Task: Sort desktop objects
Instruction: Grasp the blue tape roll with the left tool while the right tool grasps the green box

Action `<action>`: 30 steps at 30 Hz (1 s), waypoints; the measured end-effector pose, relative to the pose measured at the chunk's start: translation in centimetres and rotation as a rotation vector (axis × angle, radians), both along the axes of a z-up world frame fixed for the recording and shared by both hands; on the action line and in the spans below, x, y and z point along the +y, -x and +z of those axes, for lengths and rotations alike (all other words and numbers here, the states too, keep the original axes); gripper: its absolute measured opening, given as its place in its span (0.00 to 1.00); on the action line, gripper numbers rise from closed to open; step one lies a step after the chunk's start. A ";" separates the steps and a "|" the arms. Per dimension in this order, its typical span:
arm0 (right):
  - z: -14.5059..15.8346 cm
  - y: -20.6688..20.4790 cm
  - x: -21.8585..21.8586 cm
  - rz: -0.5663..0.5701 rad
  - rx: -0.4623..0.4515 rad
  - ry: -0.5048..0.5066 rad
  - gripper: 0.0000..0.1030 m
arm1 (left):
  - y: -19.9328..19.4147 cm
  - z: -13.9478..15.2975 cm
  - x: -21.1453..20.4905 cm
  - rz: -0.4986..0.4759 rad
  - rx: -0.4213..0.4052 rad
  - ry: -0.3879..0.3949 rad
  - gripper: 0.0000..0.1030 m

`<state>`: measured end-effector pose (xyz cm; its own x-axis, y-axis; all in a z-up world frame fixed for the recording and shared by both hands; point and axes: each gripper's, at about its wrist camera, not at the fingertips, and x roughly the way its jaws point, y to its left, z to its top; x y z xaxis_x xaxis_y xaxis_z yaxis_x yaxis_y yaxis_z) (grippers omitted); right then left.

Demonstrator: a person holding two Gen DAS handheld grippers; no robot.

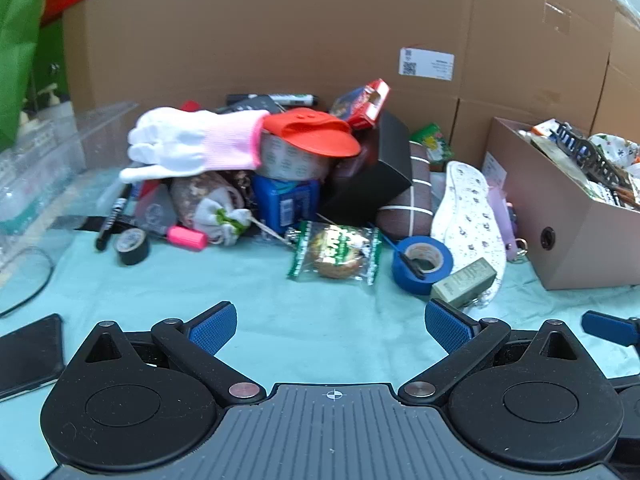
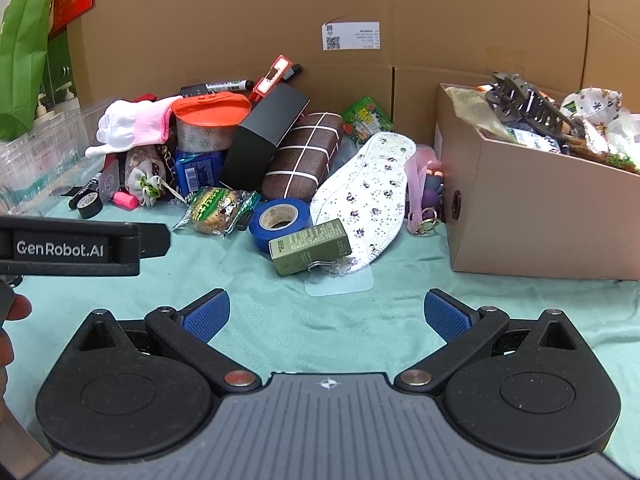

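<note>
A pile of desktop objects lies on the teal cloth (image 1: 224, 280): a white and pink glove (image 1: 192, 144), an orange-lidded tin (image 1: 308, 140), a black box (image 1: 380, 176), a snack packet (image 1: 336, 254), a blue tape roll (image 1: 422, 262), a green carton (image 2: 310, 246), a flowered insole (image 2: 364, 196) and a black tape roll (image 1: 132, 246). My left gripper (image 1: 330, 326) is open and empty above bare cloth, short of the snack packet. My right gripper (image 2: 326, 314) is open and empty, short of the green carton. The left gripper's body (image 2: 72, 246) shows in the right wrist view.
A cardboard box (image 2: 532, 204) full of items stands at the right. A clear plastic bin (image 1: 44, 156) stands at the left. Large cardboard cartons (image 1: 280, 28) wall the back. A black phone (image 1: 28, 354) lies at the near left, with a black cable (image 1: 36, 284) beyond it.
</note>
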<state>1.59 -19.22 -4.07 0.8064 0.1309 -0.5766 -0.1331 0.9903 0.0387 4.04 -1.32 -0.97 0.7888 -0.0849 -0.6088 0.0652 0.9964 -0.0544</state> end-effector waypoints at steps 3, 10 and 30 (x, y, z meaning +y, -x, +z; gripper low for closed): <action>-0.5 -0.5 -0.1 0.024 0.007 -0.008 1.00 | -0.8 -0.4 -0.5 -0.029 0.007 0.013 1.00; -1.4 -2.1 0.0 0.111 -0.013 -0.027 1.00 | -3.4 -0.9 -2.2 -0.141 0.012 0.080 1.00; -3.0 -6.5 -0.7 0.183 -0.039 0.003 0.83 | -11.8 -4.1 -4.9 -0.183 0.171 0.235 0.86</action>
